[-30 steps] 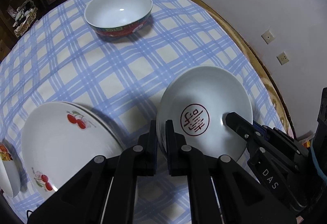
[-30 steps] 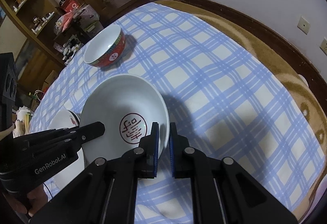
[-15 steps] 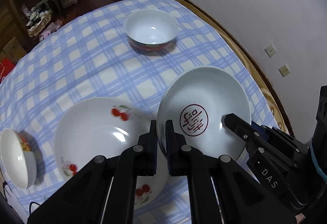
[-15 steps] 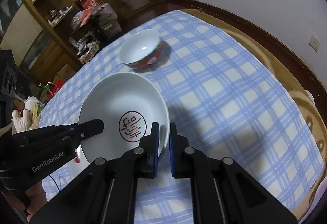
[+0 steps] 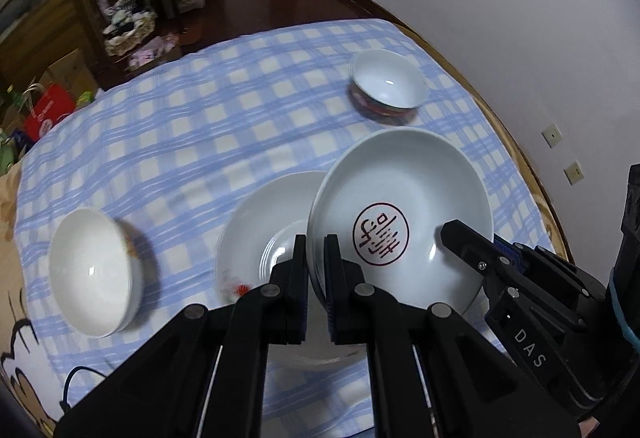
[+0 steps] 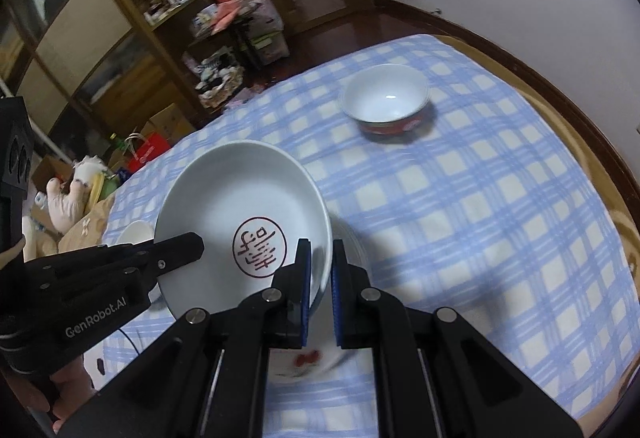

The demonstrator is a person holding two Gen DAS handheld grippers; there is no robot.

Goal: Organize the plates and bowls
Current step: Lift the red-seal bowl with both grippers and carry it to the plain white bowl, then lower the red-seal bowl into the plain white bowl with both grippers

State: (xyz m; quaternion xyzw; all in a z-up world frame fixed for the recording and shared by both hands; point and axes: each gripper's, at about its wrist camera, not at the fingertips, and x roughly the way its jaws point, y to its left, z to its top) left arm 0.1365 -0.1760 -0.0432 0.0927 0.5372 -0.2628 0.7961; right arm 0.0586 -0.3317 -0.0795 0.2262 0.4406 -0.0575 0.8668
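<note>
A white plate with a red seal mark (image 5: 404,206) is held in the air by both grippers. My left gripper (image 5: 316,258) is shut on its left rim and my right gripper (image 6: 319,262) is shut on its right rim; the plate shows in the right wrist view (image 6: 240,210) too. Just under it lies a white plate with cherries (image 5: 264,238), partly hidden; its edge shows below the right gripper (image 6: 308,360). A red-sided bowl (image 5: 387,88) stands at the far side of the table (image 6: 386,102). A white bowl (image 5: 94,272) stands at the left.
The table has a blue checked cloth (image 5: 224,134) and a brown rim near the wall (image 6: 592,142). Shelves and clutter (image 6: 224,38) stand beyond the far edge. A black cable (image 5: 76,382) lies at the near left.
Both grippers have carried the seal plate up and to the left, so it now hangs over the cherry plate. The white bowl at the left has come fully into view.
</note>
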